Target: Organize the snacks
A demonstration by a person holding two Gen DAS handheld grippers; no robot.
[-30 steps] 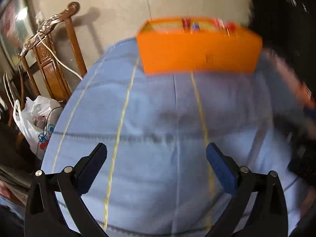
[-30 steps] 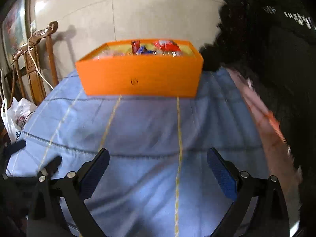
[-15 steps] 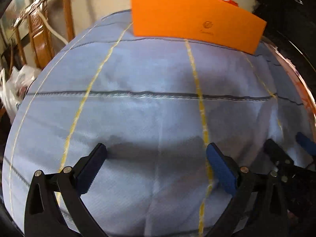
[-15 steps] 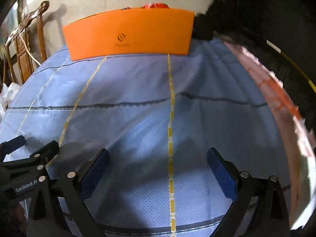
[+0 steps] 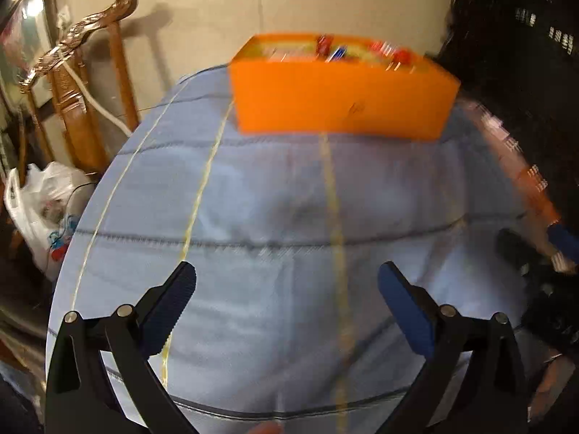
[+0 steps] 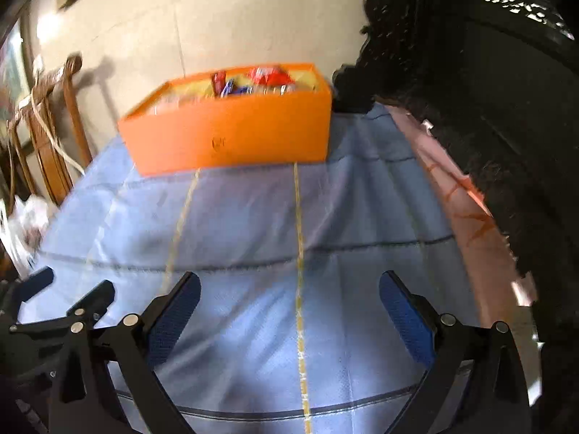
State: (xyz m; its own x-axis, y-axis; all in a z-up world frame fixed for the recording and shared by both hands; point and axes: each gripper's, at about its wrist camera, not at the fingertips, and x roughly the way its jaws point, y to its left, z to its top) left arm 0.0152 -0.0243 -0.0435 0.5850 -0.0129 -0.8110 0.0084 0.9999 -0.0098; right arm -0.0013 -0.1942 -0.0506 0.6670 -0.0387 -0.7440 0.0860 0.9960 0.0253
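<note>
While both views blur with motion, the left tongs (image 5: 286,303) hang spread wide with nothing between the blue pads, above a pale blue quilted cloth (image 5: 275,209) crossed by yellow stripes and dark seams. Whether that cloth covers a worktop or a bed, I cannot tell. Up at twelve o'clock in the left view sits the orange box (image 5: 340,105), resting on the far end of the cloth, well apart from the tongs, with the snacks (image 5: 362,50) showing inside as smeared red, blue and yellow wrappers. Over at nine o'clock stands a carved wooden chair (image 5: 83,83) with a white cord draped on it, and a white plastic bag (image 5: 39,206) slumps below.

Switching to the right view, the right tongs (image 6: 289,311) are equally released, gripping nothing, poised over the same cloth (image 6: 253,224). The box (image 6: 231,137) lies at eleven to twelve o'clock, snacks (image 6: 260,79) piled toward its right half. The left tongs (image 6: 68,289) peek in at eight o'clock. Dark carved furniture (image 6: 488,90) fills the two o'clock side.
</note>
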